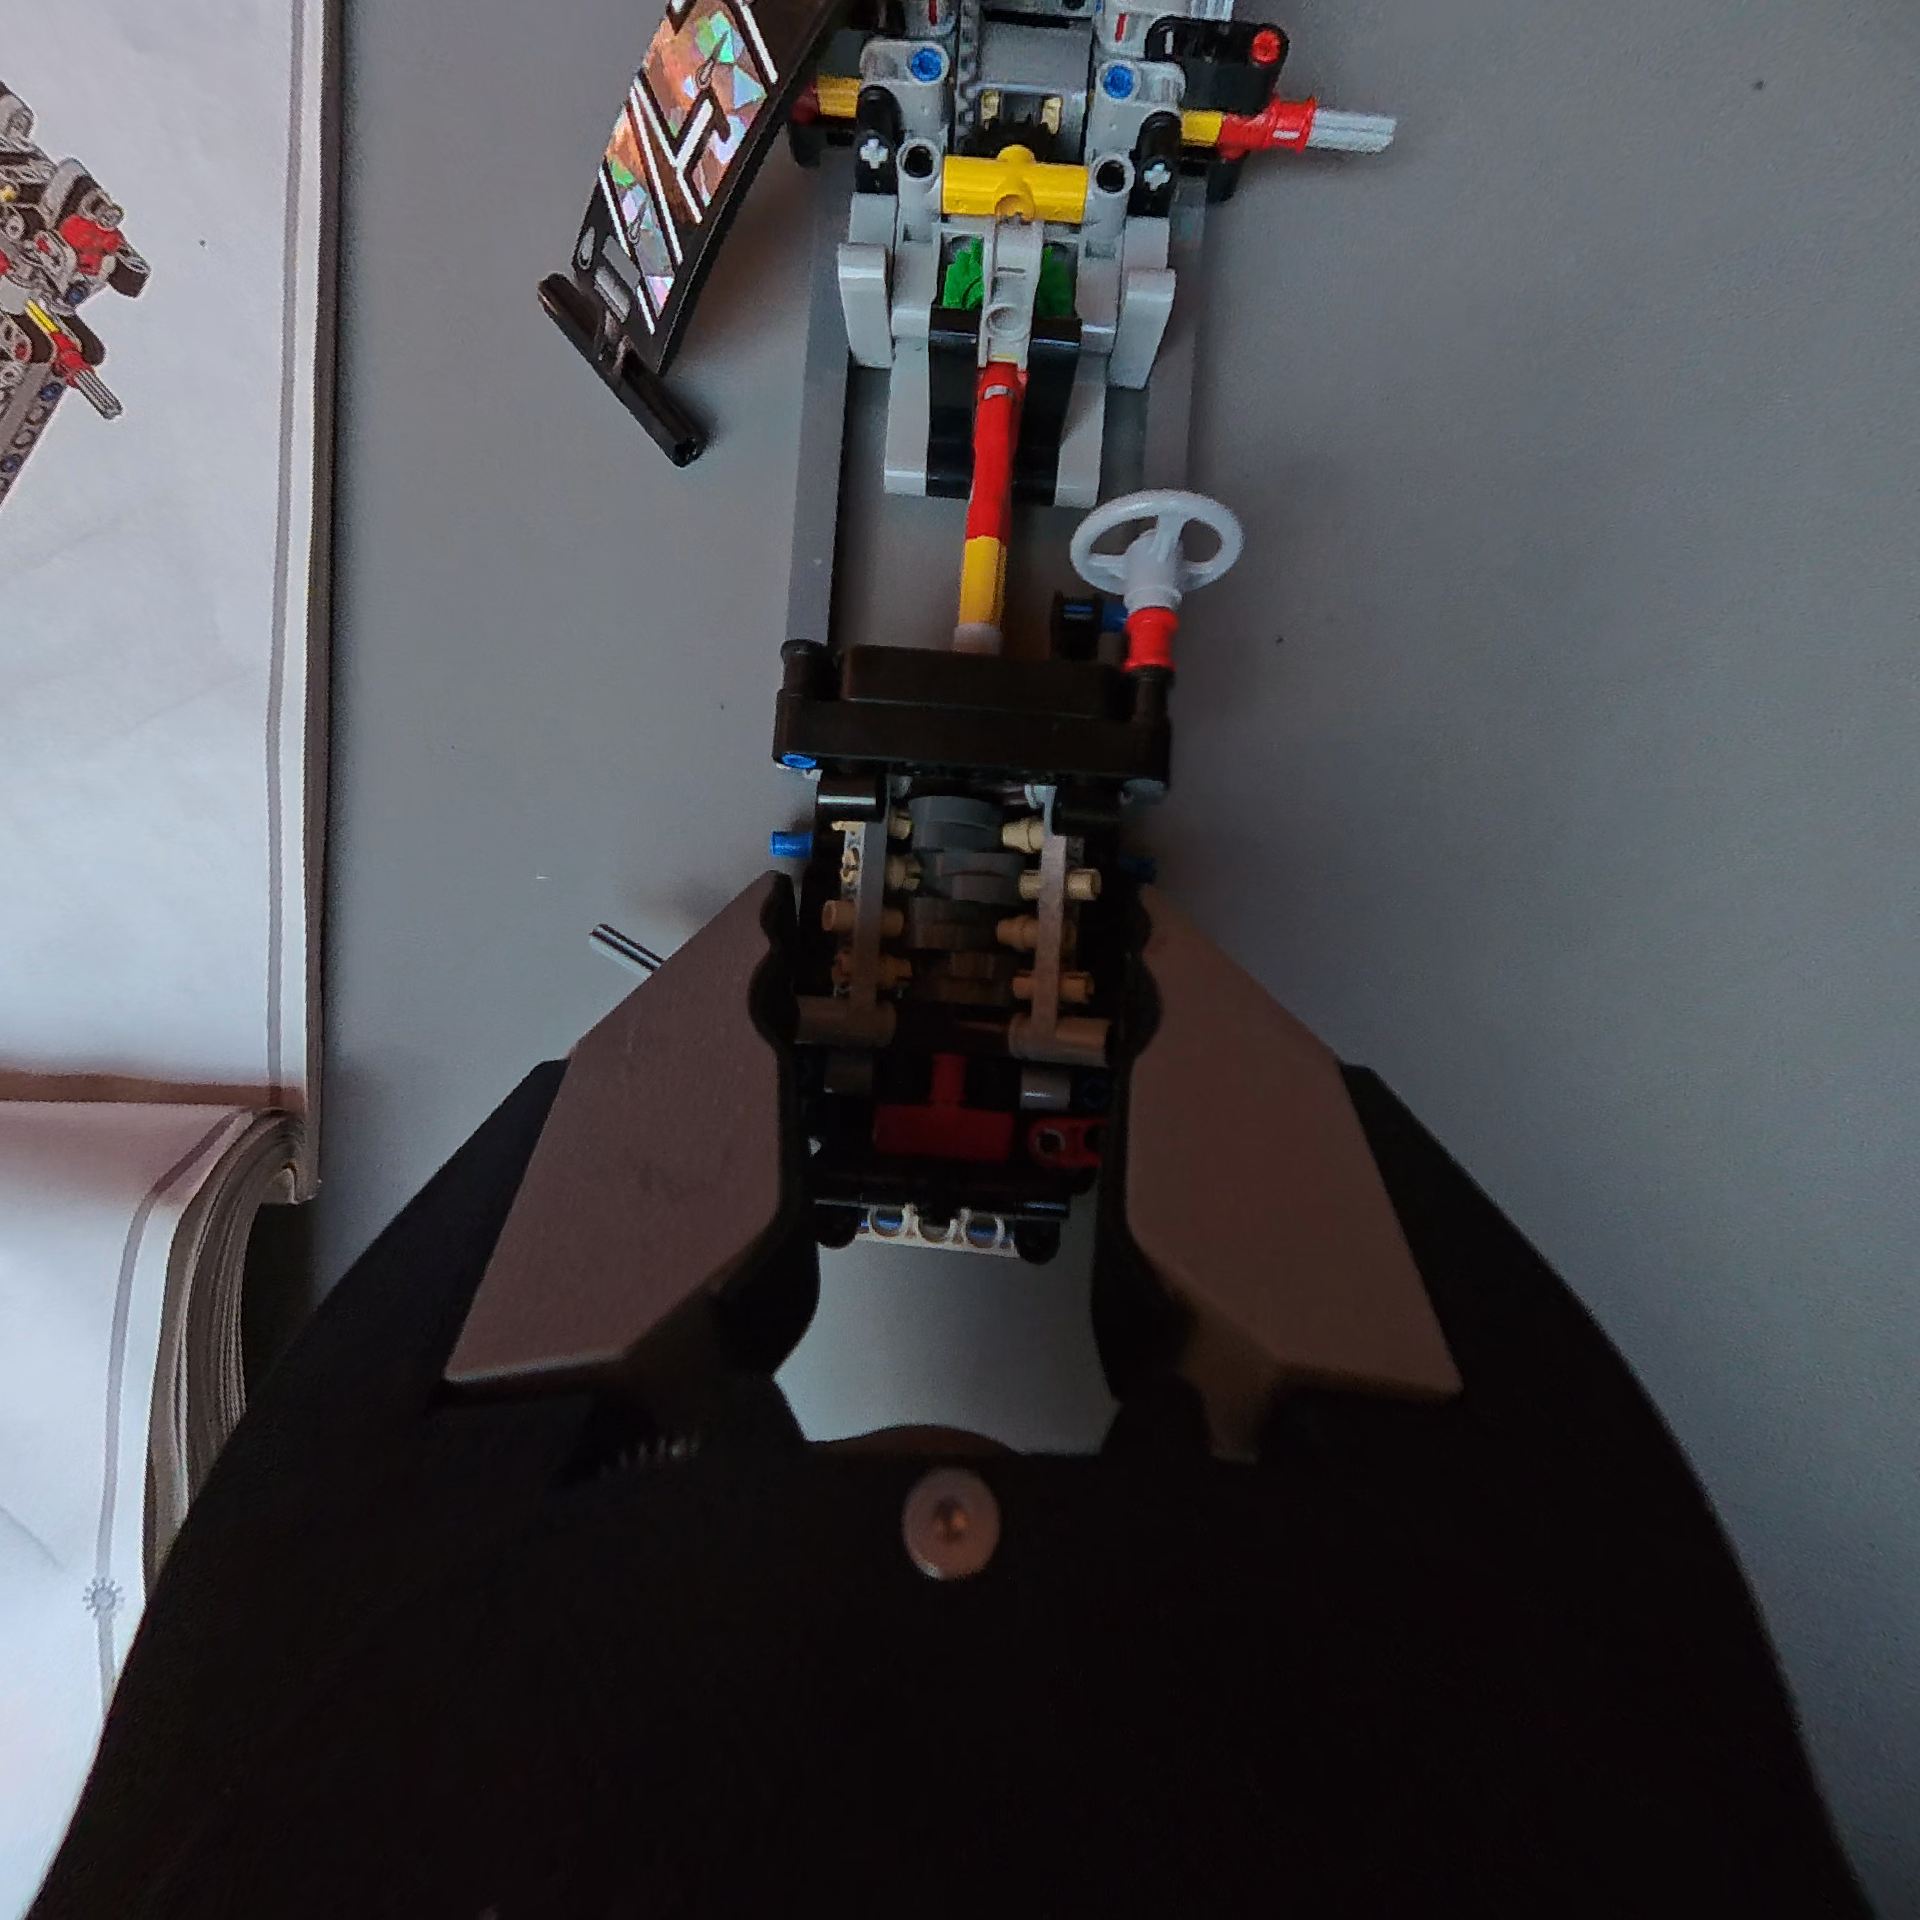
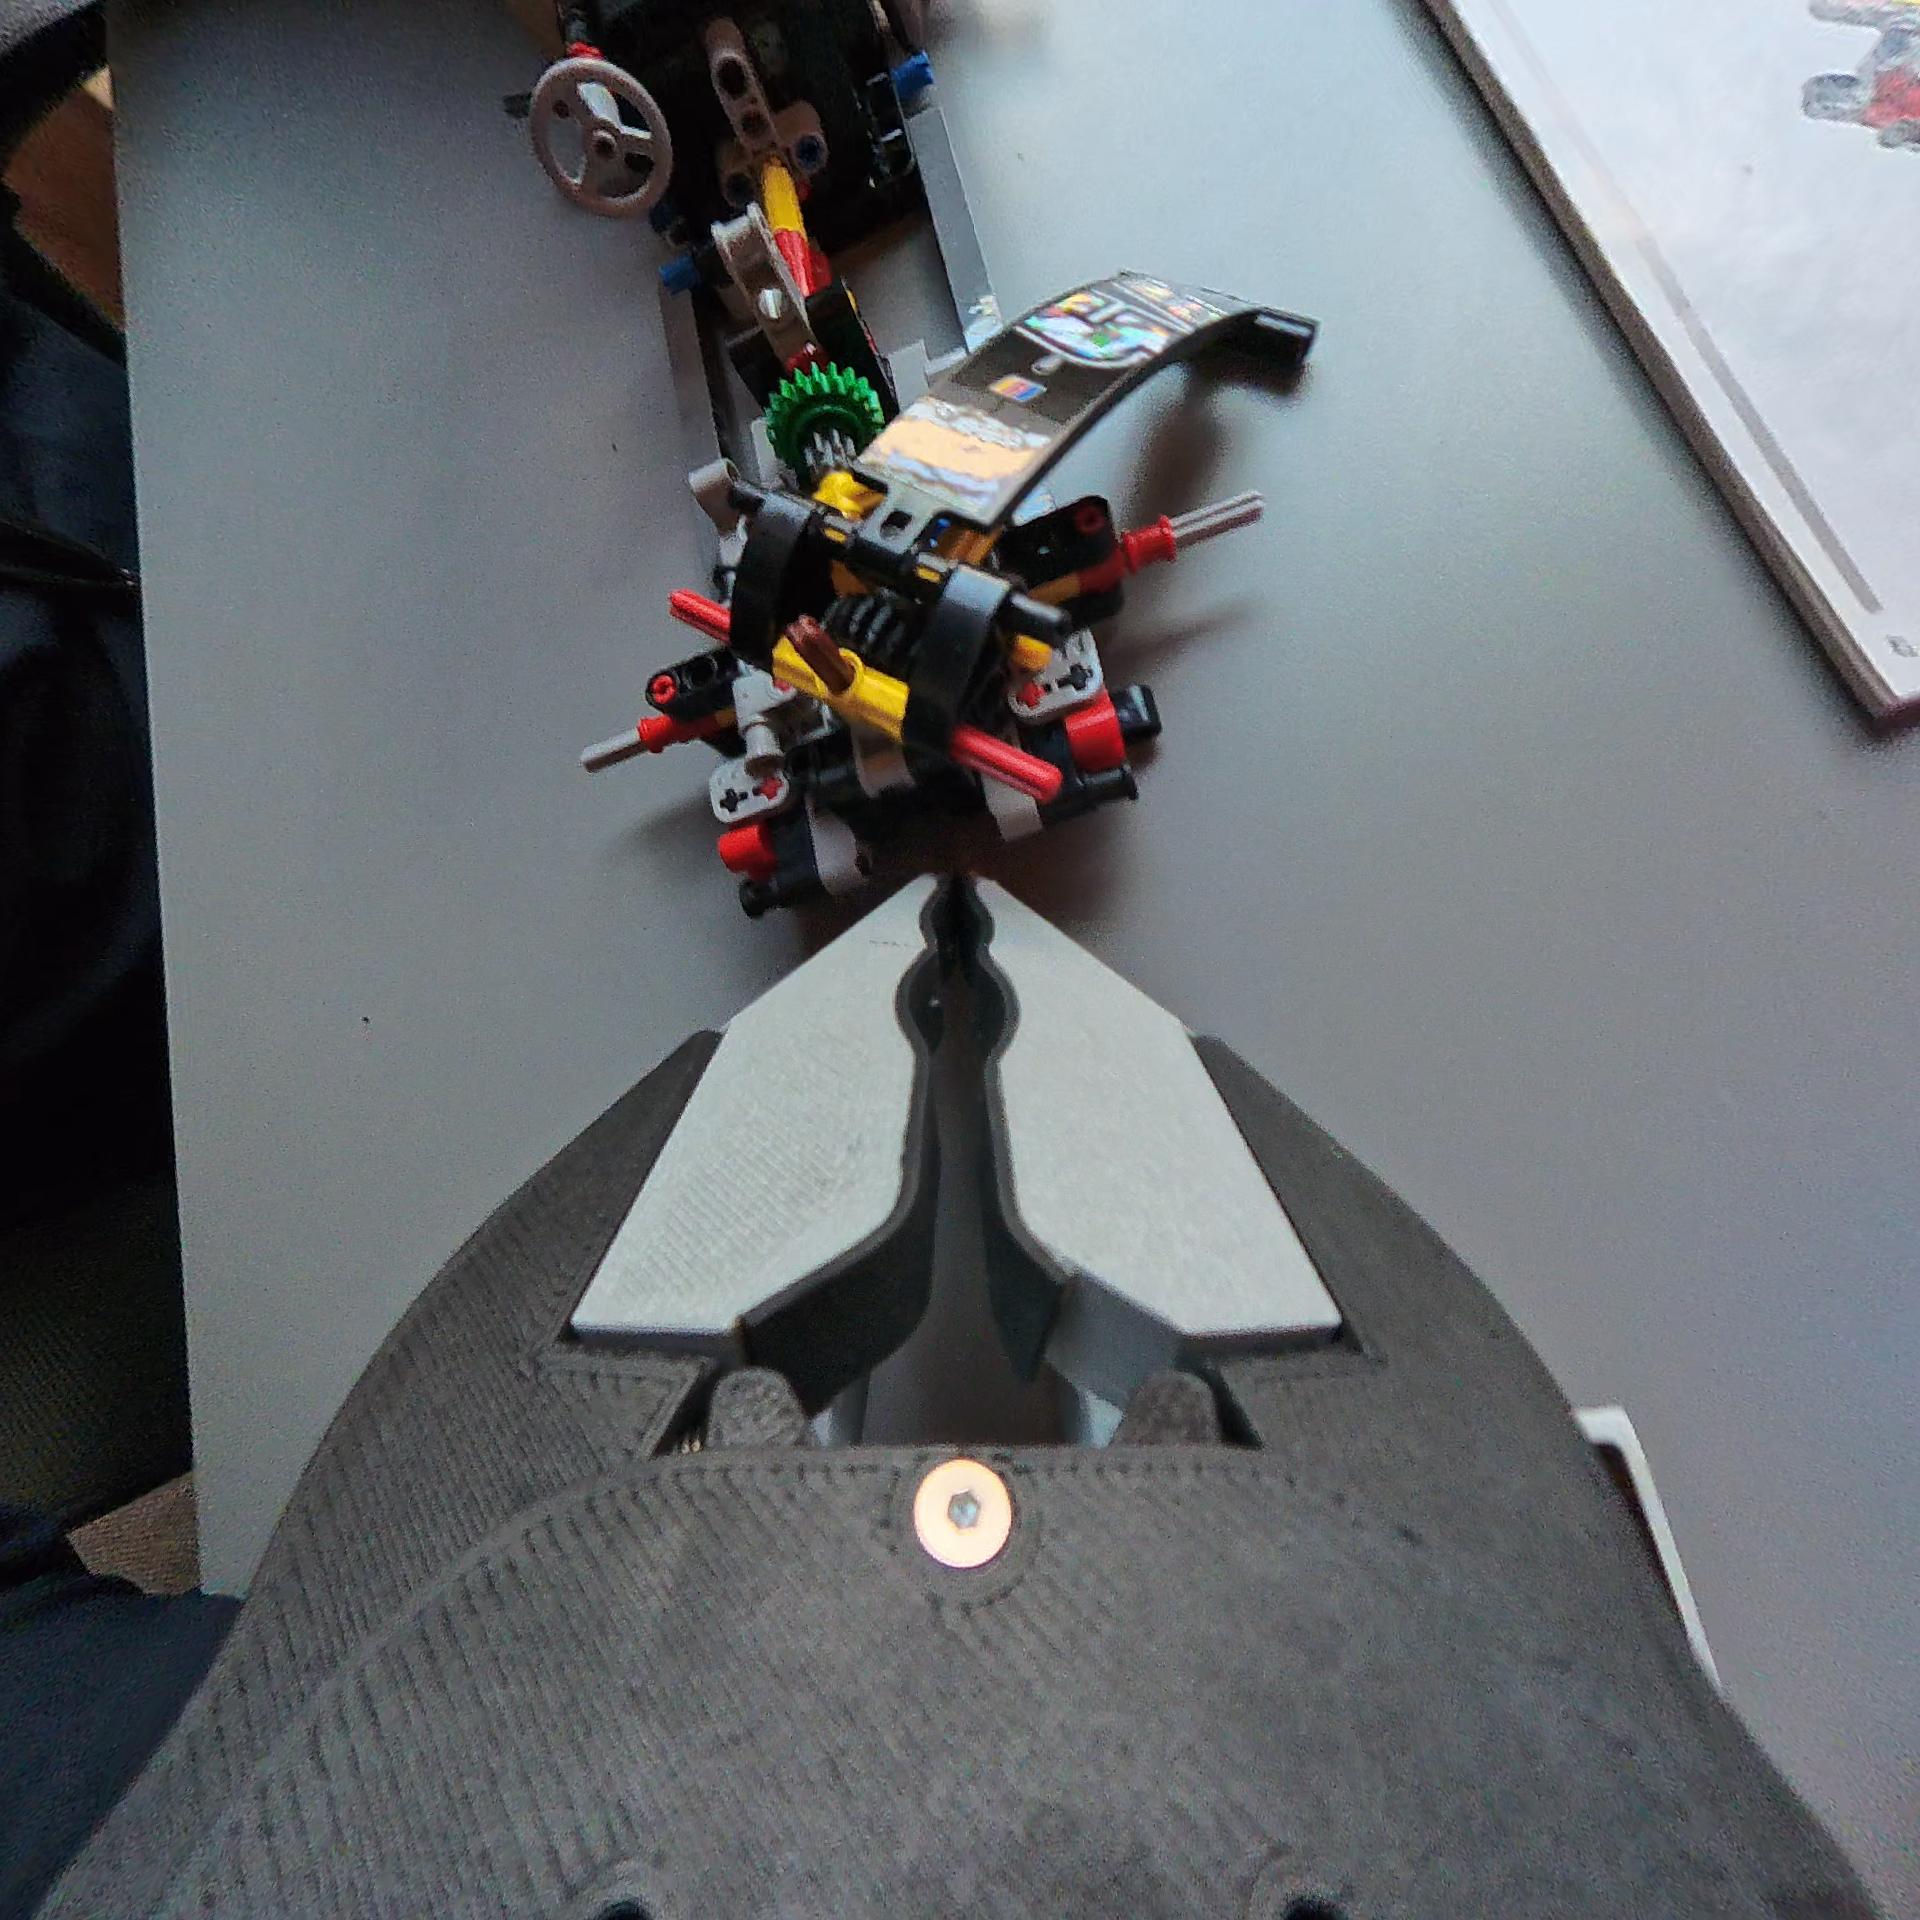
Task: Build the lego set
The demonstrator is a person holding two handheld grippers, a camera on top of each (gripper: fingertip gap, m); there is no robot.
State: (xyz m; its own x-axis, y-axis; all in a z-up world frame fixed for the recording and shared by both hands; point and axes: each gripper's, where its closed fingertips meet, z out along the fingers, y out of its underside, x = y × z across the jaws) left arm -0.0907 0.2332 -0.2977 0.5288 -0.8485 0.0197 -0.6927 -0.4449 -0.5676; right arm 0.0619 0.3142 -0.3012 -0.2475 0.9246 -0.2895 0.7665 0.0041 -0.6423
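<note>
Brick-built car chassis (image 1: 971, 717) lies lengthwise on the grey table (image 1: 1558, 727), and its near end, a dark block of tan pins, grey gears and a red piece, sits between the two fingers of the left gripper (image 1: 961, 914); the jaws stand wide apart and clamp that end, with the black pads (image 1: 774, 997) pressed against its sides. Just left of the left finger, a small grey axle (image 1: 621, 948) lies on the table. Farther along the chassis come a black crossbeam, a light grey steering wheel (image 1: 1156, 542) on the right, a red and yellow shaft down the middle, then a green gear and a yellow connector at the far end. A curved black panel (image 1: 675, 177) with shiny stickers leans off the far left of the model. At the left edge, an open instruction booklet (image 1: 145, 623) lies on the table. In the right wrist view, the right gripper (image 2: 956, 883) has its jaws together with nothing between the tips, which hover just beside the chassis's other end, close to a black and red piece (image 2: 790, 857). The same booklet (image 2: 1714, 312) lies to the far right there.
</note>
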